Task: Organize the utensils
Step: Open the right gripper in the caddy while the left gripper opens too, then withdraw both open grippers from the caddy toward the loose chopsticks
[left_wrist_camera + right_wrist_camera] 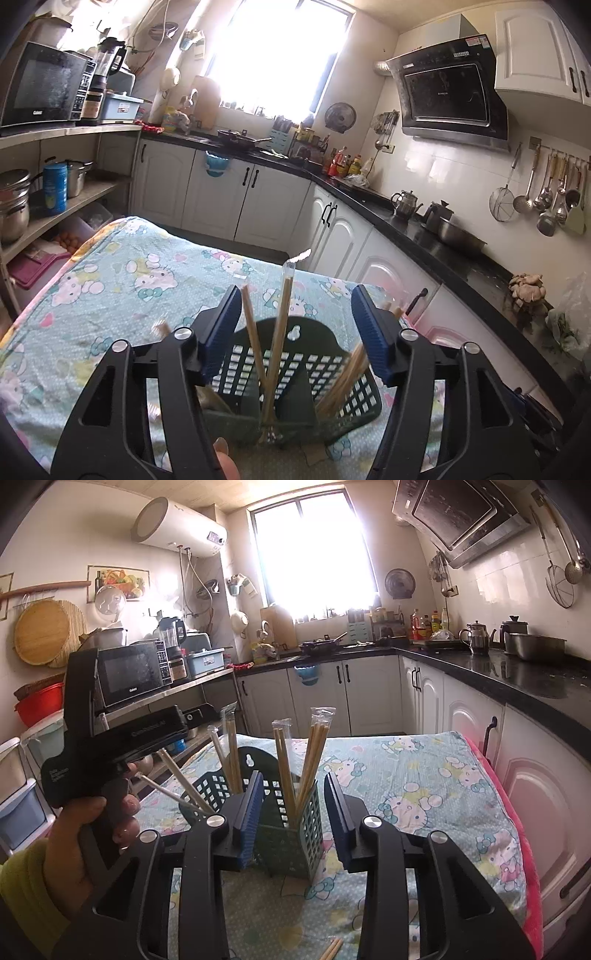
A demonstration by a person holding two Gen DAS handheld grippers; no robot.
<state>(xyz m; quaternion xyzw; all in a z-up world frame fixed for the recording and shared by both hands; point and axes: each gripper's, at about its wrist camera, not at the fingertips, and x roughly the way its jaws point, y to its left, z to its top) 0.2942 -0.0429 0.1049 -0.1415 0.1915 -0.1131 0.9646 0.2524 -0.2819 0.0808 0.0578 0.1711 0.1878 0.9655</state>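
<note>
A dark green slotted utensil holder [295, 373] stands on the Hello Kitty cloth [122, 291]. Several wrapped pairs of wooden chopsticks [280, 332] stand in its compartments. My left gripper [295, 332] is open, its blue pads [221, 332] on either side of the chopsticks above the holder, not touching them. In the right wrist view the holder [291, 830] sits between my open right gripper's [295, 812] blue pads [251, 819], with chopsticks [314, 760] upright inside. The left gripper's body [110, 746] is at the left, held by a hand. A loose chopstick pair [330, 949] lies on the cloth near the bottom.
White cabinets [476, 731] and a black counter [517, 675] with kettles [478, 637] and a metal basin run along the right. Shelves with a microwave [133, 674] and pots stand at the left. A pink blanket edge [517, 830] borders the table.
</note>
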